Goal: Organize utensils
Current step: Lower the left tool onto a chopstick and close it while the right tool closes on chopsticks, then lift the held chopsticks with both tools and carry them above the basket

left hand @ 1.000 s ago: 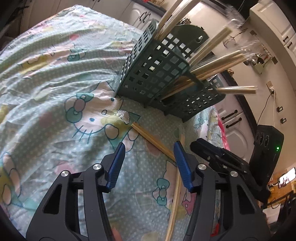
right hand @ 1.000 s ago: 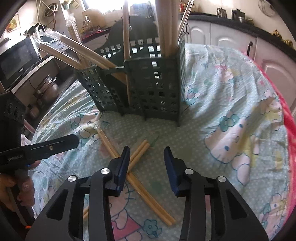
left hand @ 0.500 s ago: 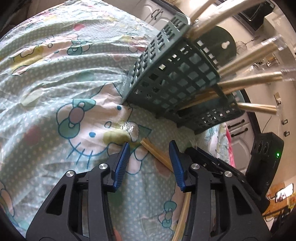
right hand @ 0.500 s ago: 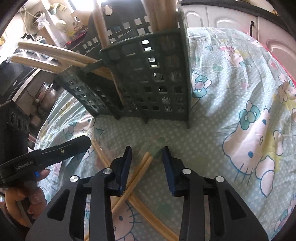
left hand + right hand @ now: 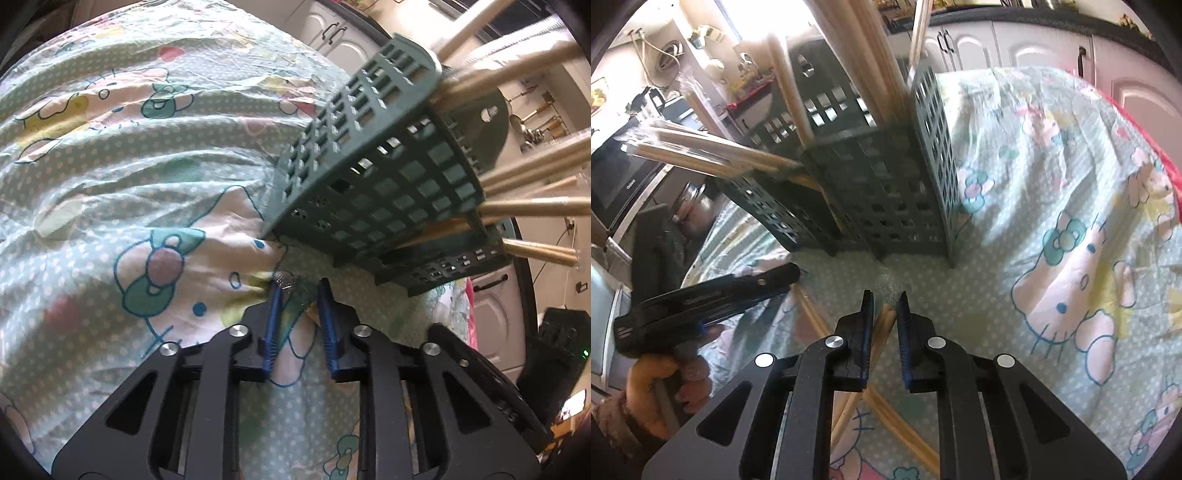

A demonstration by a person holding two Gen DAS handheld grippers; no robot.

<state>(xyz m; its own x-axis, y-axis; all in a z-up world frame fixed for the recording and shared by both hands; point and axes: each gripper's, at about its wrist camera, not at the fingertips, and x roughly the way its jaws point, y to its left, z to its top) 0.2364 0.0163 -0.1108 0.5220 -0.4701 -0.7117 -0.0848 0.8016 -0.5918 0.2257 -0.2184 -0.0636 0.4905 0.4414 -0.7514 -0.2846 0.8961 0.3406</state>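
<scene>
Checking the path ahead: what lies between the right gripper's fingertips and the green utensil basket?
In the right wrist view, only bare dotted tablecloth separates the right gripper from the green basket; the chopstick pair sits between its fingers.

A home kitchen — white cabinet doors (image 5: 1027,51) are lining the back wall, a microwave (image 5: 624,177) is sitting at the left, ladles (image 5: 532,122) are hanging up, and a cartoon-cat cloth (image 5: 110,184) is covering the table.

A: What moved since a second ago?

B: Both grippers have closed in toward the green basket (image 5: 879,192). The right gripper (image 5: 885,314) narrowed its jaws around a chopstick pair (image 5: 884,323).

A: And the left?

B: The left gripper (image 5: 298,295) narrowed too, over the crinkled wrapper tip (image 5: 285,281) just below the basket.
</scene>
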